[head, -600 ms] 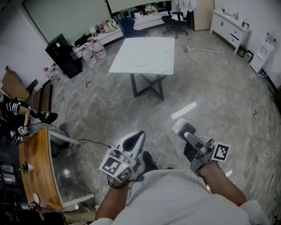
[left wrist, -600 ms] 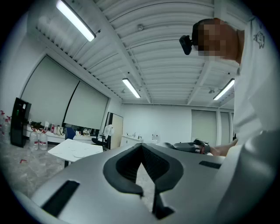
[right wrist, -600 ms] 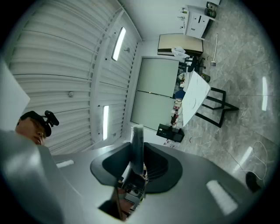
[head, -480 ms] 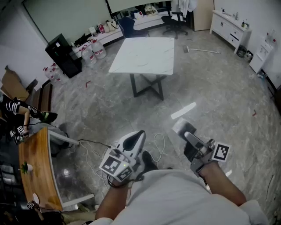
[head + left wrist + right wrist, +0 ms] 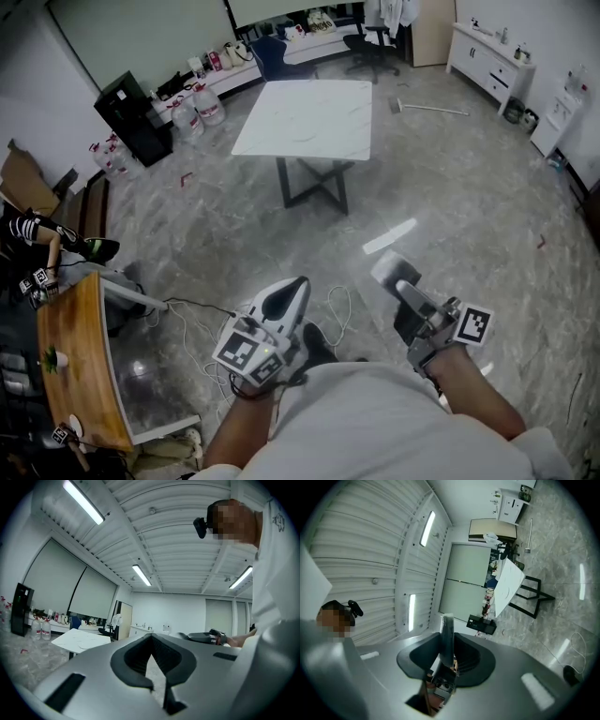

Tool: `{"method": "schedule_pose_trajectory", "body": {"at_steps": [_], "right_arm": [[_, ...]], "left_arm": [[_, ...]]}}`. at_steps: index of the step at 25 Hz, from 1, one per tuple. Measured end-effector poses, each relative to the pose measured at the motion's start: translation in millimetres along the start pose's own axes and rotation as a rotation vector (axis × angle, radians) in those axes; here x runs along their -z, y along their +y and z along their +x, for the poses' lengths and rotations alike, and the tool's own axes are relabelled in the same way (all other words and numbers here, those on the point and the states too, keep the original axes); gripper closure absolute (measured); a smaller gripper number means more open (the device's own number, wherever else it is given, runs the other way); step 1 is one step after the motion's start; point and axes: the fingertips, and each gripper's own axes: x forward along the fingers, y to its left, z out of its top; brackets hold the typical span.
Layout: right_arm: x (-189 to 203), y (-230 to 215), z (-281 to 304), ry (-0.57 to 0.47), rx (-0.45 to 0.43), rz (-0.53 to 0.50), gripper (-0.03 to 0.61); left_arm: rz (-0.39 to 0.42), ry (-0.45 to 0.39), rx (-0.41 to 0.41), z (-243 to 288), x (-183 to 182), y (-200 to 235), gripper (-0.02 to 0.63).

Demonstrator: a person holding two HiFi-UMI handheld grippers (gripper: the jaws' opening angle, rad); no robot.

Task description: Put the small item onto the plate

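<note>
I stand on a grey marble floor and hold both grippers close to my body, pointing roughly level. My left gripper (image 5: 296, 283) (image 5: 151, 637) is a white shell whose dark jaws meet at the tip, with nothing in them. On the other side, my right gripper (image 5: 387, 270) (image 5: 447, 618) shows its jaws together as one narrow grey blade, also with nothing in it. Far ahead stands a white marble table (image 5: 305, 117) (image 5: 75, 639) (image 5: 508, 585). In the left gripper view a faint round plate outline (image 5: 88, 644) shows on it. No small item is visible.
A wooden desk (image 5: 70, 366) stands at my left, with white cables (image 5: 202, 319) on the floor beside it. A black cabinet (image 5: 131, 117) and water jugs (image 5: 202, 108) line the far wall. An office chair (image 5: 375, 42) and a white sideboard (image 5: 492, 56) stand at the far right.
</note>
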Motion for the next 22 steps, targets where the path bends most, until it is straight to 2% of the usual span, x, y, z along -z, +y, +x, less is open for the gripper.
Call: {"method": "schedule_pose_trajectory", "body": {"at_steps": [4,12,18,22], "right_arm": [[3,-2,11,0.003,0.003,-0.027,0.483],[-2,-16,53,-0.002,0.004,0.002,0.483],[-3,-38,117,0.003,0.009,0.026,0.483],[-12,-46,174,-0.005,0.011,0.026,0.483]], "left_arm": [[-0.006,0.000,0.005,-1,3,13,0.607],[-0.017,0.015,0.016,9,1,56,0.607],[-0.027,0.005,0.032,18,-5,118,0.607],[-0.026,0.009,0.047,30,-23,173,0.607]]}}
